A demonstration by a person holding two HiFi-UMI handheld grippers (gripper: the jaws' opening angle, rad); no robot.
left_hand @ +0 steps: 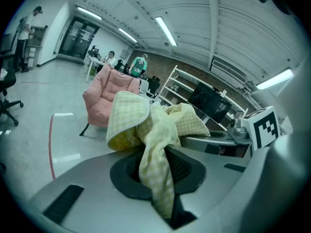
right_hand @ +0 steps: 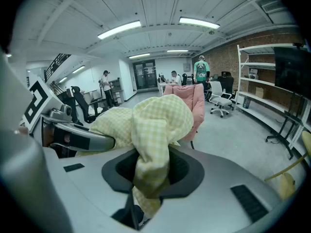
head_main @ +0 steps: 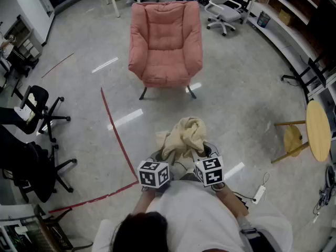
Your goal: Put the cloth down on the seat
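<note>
A pale yellow checked cloth [head_main: 182, 136] hangs bunched in the air between my two grippers, low in the head view. My left gripper [head_main: 167, 161] is shut on one part of the cloth [left_hand: 156, 161], which runs down between its jaws. My right gripper [head_main: 198, 159] is shut on another part of the cloth [right_hand: 150, 159]. The pink armchair [head_main: 166, 41] stands well ahead at the top of the head view, its seat [head_main: 167, 70] bare. It also shows as the pink armchair [left_hand: 106, 98] beyond the cloth and the pink armchair [right_hand: 197, 103] behind the fold.
A red tape line [head_main: 116, 140] crosses the grey floor to my left. Black office chairs [head_main: 37, 135] stand at the left, a round wooden side table [head_main: 316, 130] at the right, white shelving [head_main: 294, 14] along the far right. A white power strip [head_main: 259, 193] lies near my feet.
</note>
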